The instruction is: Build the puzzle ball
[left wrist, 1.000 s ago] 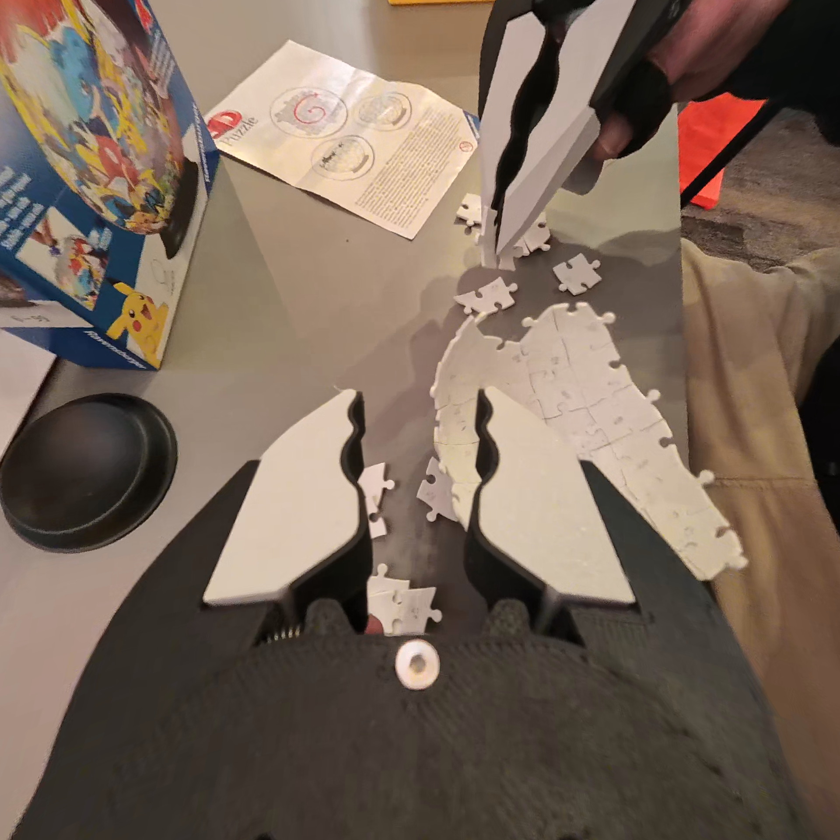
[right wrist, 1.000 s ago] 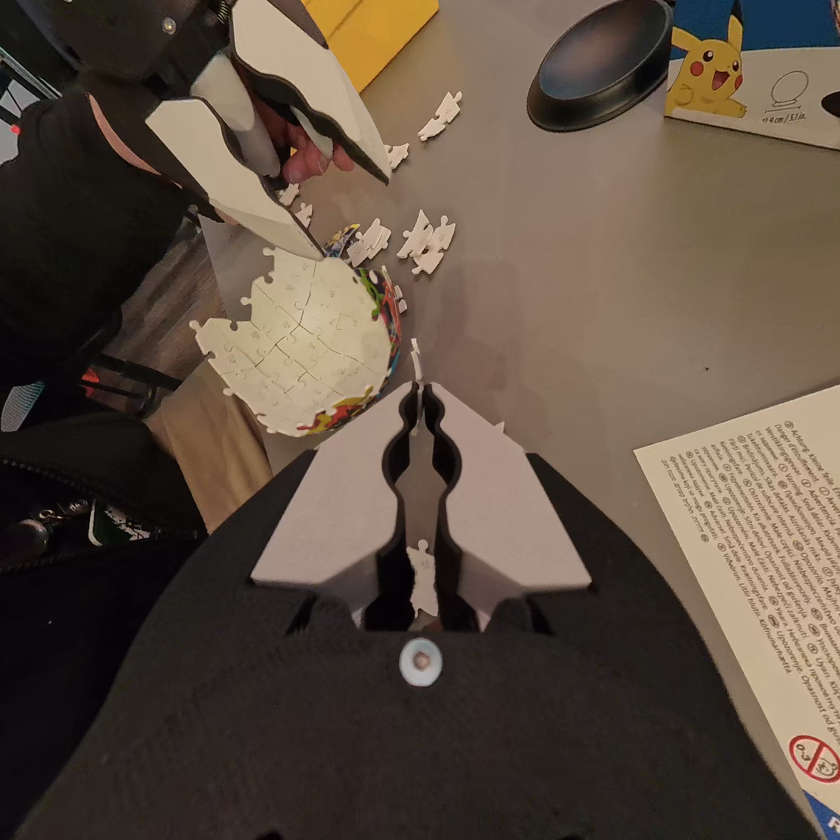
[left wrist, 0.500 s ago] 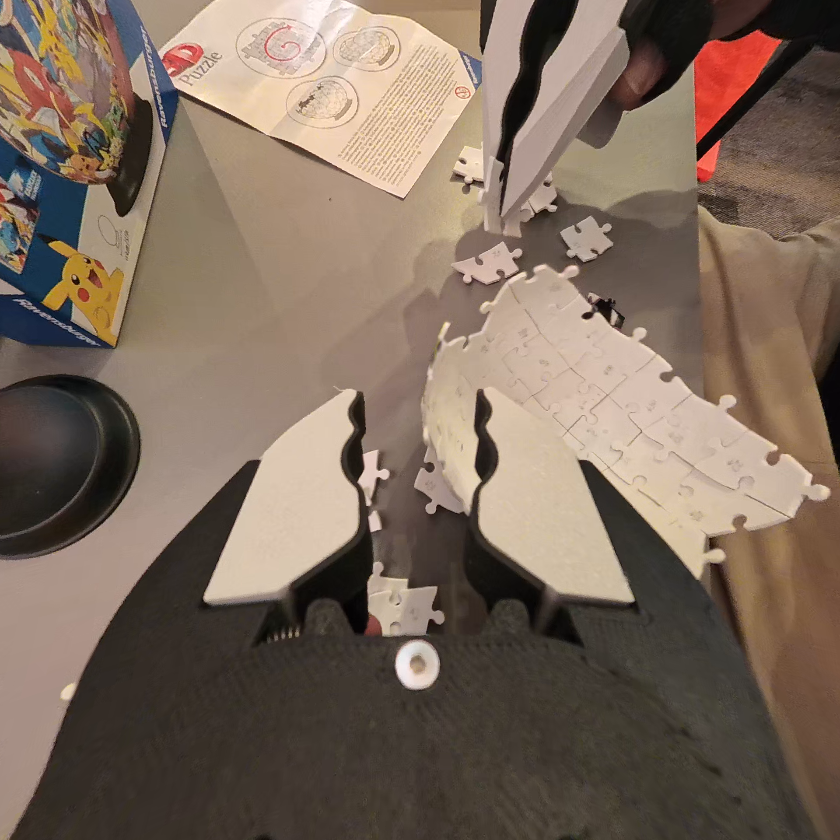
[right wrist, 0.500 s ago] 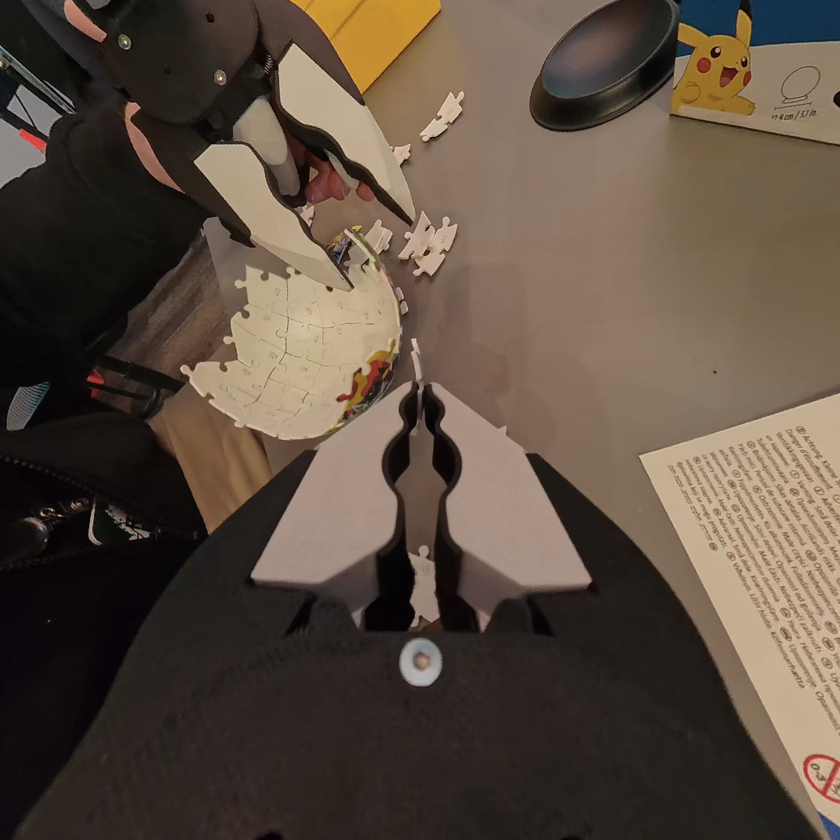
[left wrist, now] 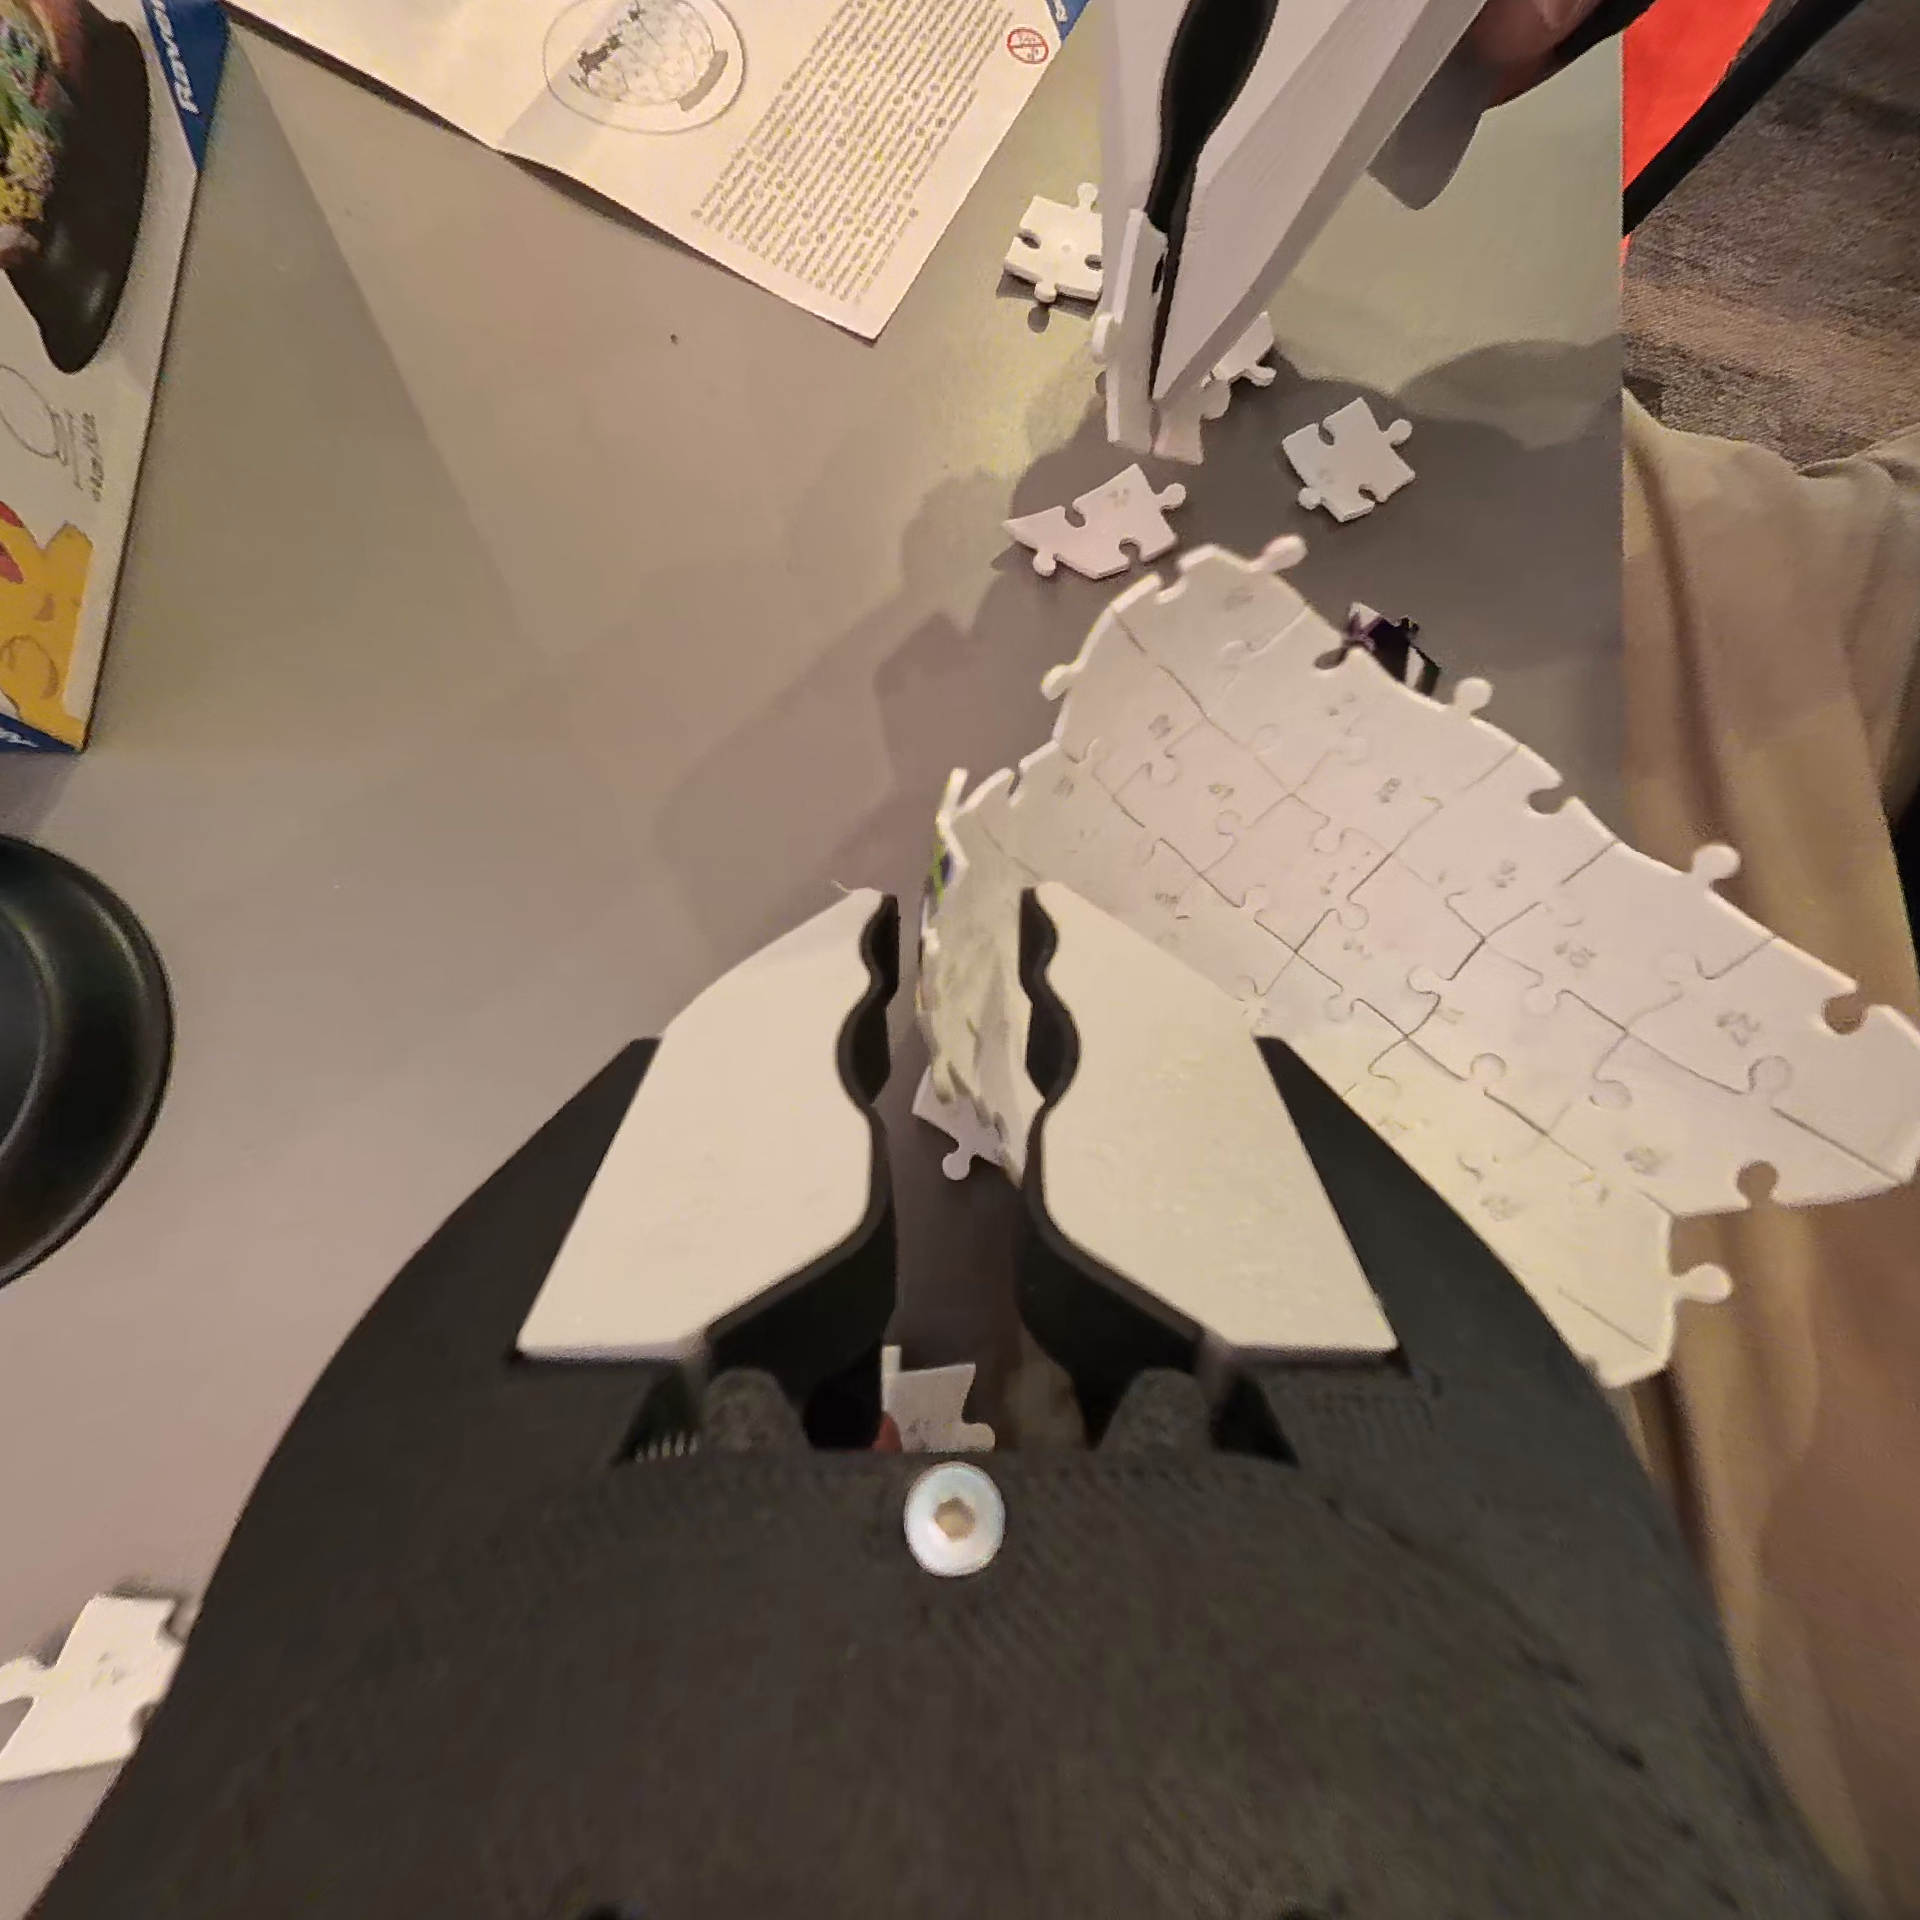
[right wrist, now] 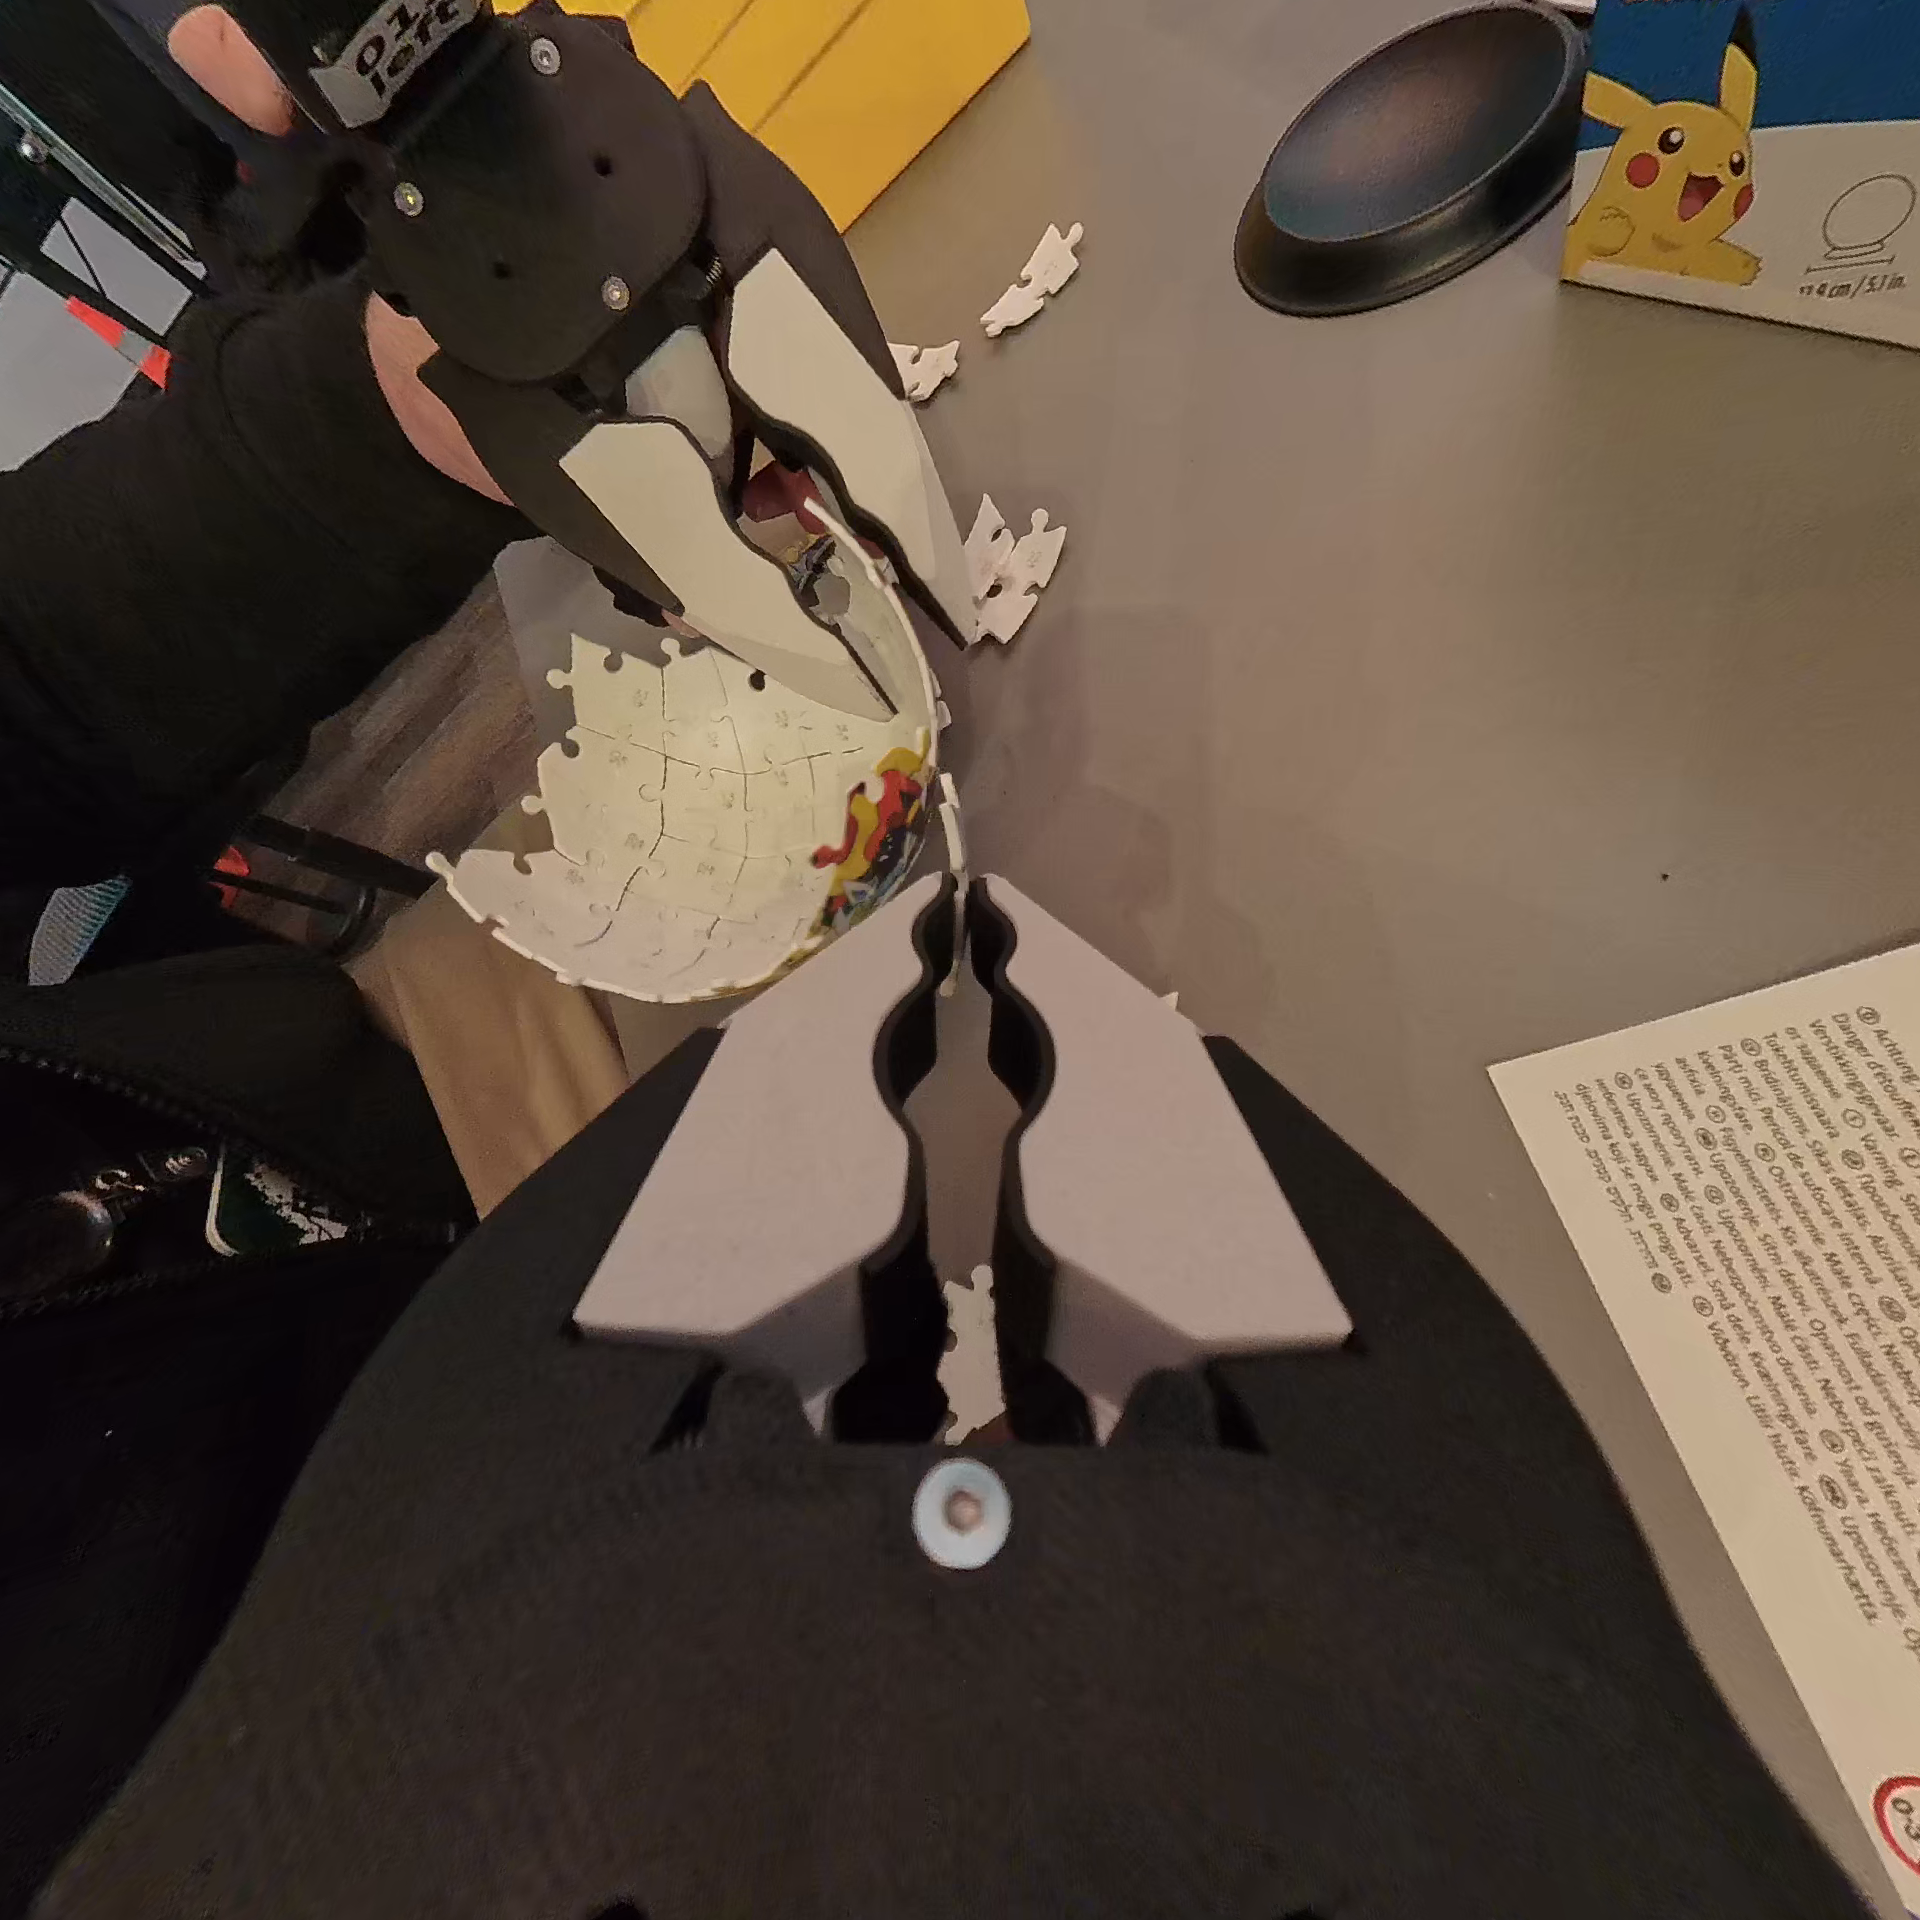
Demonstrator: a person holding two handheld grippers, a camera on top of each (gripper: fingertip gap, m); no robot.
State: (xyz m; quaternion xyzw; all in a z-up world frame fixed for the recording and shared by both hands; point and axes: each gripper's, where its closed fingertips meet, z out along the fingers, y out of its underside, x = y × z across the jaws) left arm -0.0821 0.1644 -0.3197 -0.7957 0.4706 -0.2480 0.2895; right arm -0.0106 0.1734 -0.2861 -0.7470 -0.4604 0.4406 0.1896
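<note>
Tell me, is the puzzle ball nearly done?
Not yet. Done: a curved white shell of joined pieces, about half a ball. In hand: the left hand-held gripper straddles the shell's rim, and the right hand-held gripper pinches one thin white puzzle piece beside it. Left: loose white pieces on the grey table, plus the round black stand.

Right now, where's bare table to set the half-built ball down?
Best patch: the open grey table bordered by the instruction sheet, the box, the black dish and the left claw holding the half-built ball. Crowded: the table's edge strip under the right claw and its pinched piece, strewn with loose pieces.
</note>
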